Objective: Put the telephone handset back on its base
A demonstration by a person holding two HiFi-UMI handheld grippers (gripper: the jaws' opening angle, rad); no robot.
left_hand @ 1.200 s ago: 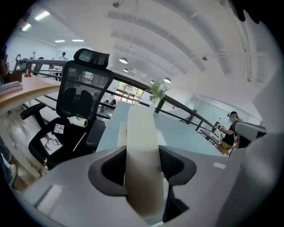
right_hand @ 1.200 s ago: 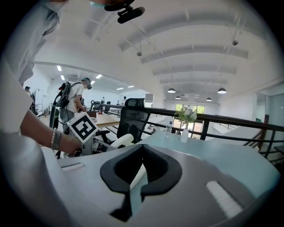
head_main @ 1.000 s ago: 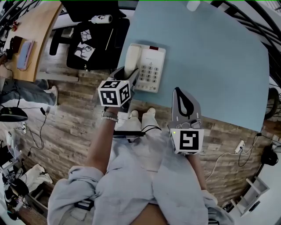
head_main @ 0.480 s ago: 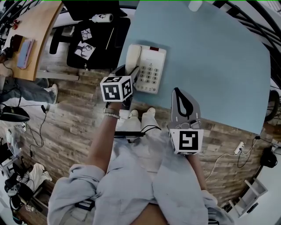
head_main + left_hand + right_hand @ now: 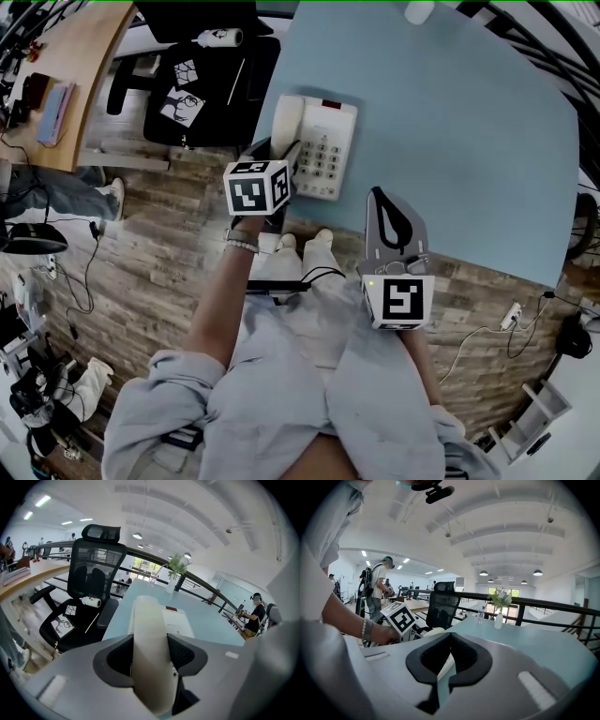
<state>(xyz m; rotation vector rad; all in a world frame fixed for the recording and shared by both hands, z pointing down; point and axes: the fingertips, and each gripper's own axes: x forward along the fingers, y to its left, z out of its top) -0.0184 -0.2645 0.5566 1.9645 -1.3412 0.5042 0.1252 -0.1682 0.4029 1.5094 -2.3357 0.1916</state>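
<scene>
A white telephone base [image 5: 328,150] with a keypad stands near the front left corner of the pale blue table [image 5: 459,141]. The white handset [image 5: 286,120] lies along the base's left side. My left gripper [image 5: 281,161] is shut on the handset's near end. In the left gripper view the handset [image 5: 150,653] fills the gap between both jaws, with the base [image 5: 177,620] just beyond it. My right gripper [image 5: 384,202] hangs over the table's front edge, to the right of the phone, shut and holding nothing. In its own view the right gripper [image 5: 440,686] shows its jaws meeting.
A black office chair [image 5: 211,80] with a white bottle [image 5: 217,39] on its seat stands left of the table. A wooden desk [image 5: 66,75] is at far left. A vase with a plant [image 5: 176,569] sits at the table's far edge. A person [image 5: 375,590] stands in the background.
My left gripper has edged forward and to the right, closer against the phone, with the handset still in it. The right gripper has stayed put.
</scene>
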